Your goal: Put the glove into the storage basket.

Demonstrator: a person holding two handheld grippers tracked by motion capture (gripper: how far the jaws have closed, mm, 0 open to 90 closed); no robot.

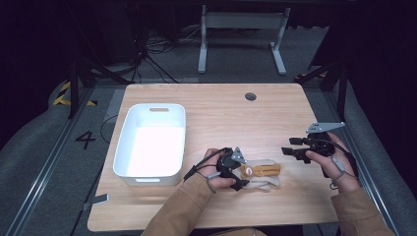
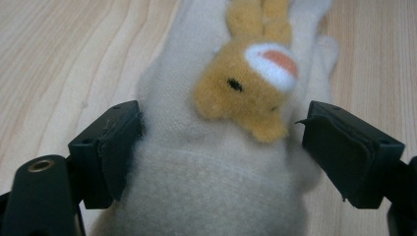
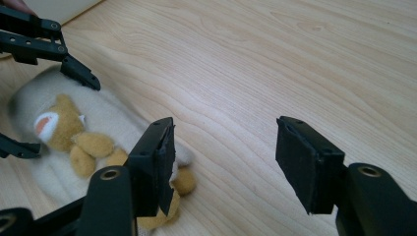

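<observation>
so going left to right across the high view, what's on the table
white bin → left hand-held gripper → plush glove with a tan animal on it → right hand-held gripper, held just above the table

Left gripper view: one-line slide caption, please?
Open left gripper straddles a cream glove with a tan plush animal on it.

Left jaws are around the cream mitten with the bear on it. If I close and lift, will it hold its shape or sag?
The mitten looks like soft fleece, so it will probably squash between the left gripper jaws and droop at its free end. It seems light for its size. The fuzzy surface should grip the pads; it lies flat on the table, so rolling is unlikely.
</observation>
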